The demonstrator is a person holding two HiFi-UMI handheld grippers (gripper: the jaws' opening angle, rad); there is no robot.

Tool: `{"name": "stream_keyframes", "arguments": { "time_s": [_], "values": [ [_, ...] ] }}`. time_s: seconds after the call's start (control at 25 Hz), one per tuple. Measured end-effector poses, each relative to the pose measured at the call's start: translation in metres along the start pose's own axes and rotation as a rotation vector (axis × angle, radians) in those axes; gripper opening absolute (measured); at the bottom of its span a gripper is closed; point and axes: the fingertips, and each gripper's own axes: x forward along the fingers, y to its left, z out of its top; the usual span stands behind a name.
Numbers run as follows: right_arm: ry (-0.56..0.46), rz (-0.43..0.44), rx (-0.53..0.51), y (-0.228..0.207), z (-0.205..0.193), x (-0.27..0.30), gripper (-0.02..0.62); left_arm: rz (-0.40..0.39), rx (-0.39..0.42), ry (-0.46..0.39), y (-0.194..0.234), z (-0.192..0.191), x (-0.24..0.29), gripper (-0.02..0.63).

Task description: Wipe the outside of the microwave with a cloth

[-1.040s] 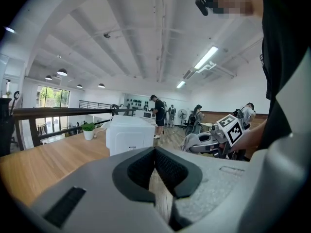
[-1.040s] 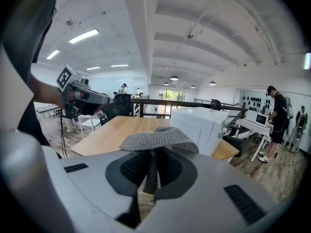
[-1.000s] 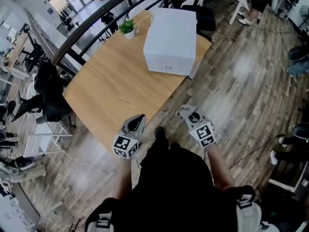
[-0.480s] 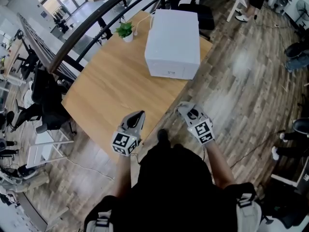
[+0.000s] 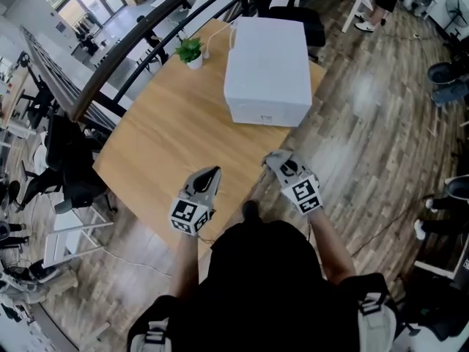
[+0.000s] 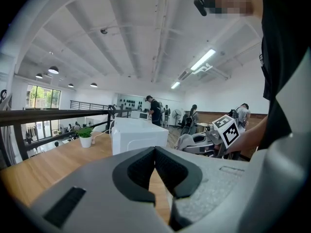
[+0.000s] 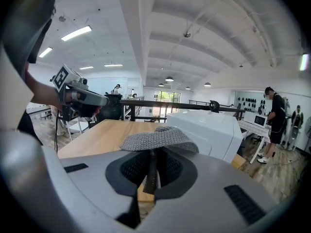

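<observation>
Spotted the white microwave (image 5: 269, 61) parked on the far end of the wooden table (image 5: 168, 130), close to its right-hand edge, nothing touching it. Found the grey knitted cloth (image 7: 160, 138) well apart from it, pinched tight between the closed-down jaws of the right tongs (image 5: 274, 161), one fold caught and the rest flopped over the tips like a little cap. Caught those tongs hovering just off the table's right-hand edge, above the wood plank floor (image 5: 366, 123), pointing roughly toward the microwave. Saw the left tongs (image 5: 212, 174) over the near corner of the table, jaws pressed tip to tip and gripping nothing at all. Noticed a small green plant (image 5: 191, 50) in a white pot just beside the microwave's far left corner. Also clocked a dark railing (image 5: 110, 72) running along the far left side of the table, a dark chair (image 5: 73, 160) off to the left, and other people (image 7: 277, 113) standing way back in the room.
</observation>
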Motion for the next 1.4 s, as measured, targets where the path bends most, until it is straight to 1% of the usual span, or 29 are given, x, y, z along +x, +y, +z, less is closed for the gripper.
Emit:
{"name": "stream_keyframes", "arguments": {
  "time_s": [0.2,0.36,0.52,0.64,0.84,0.92,1.12,1.4],
  "values": [
    [-0.015,-0.013,-0.003,0.001,0.011,0.024,0.017,-0.019,0.007,0.000,0.009,-0.002,-0.003,0.002],
    [-0.026,-0.025,-0.024,0.005,0.020,0.042,0.017,-0.016,0.002,0.002,0.018,-0.005,-0.010,0.002],
    [-0.015,-0.031,-0.013,0.009,0.019,0.058,0.017,-0.009,-0.001,0.001,0.027,-0.010,-0.015,0.002],
    [-0.026,-0.030,-0.038,0.005,0.026,0.070,0.017,-0.017,-0.002,0.004,0.028,-0.009,-0.016,0.002],
    [-0.034,-0.042,-0.046,-0.009,0.040,0.099,0.017,-0.022,-0.003,0.005,0.026,-0.010,-0.017,0.002],
    [-0.043,-0.041,-0.046,-0.015,0.045,0.111,0.017,-0.011,-0.006,-0.003,0.026,-0.010,-0.018,0.002],
    [-0.039,-0.021,-0.057,-0.024,0.056,0.137,0.017,0.025,-0.051,-0.005,0.026,-0.014,-0.020,0.002],
    [-0.020,-0.001,-0.041,-0.027,0.053,0.168,0.017,0.055,-0.059,0.000,0.032,-0.017,-0.021,0.002]
  ]
}}
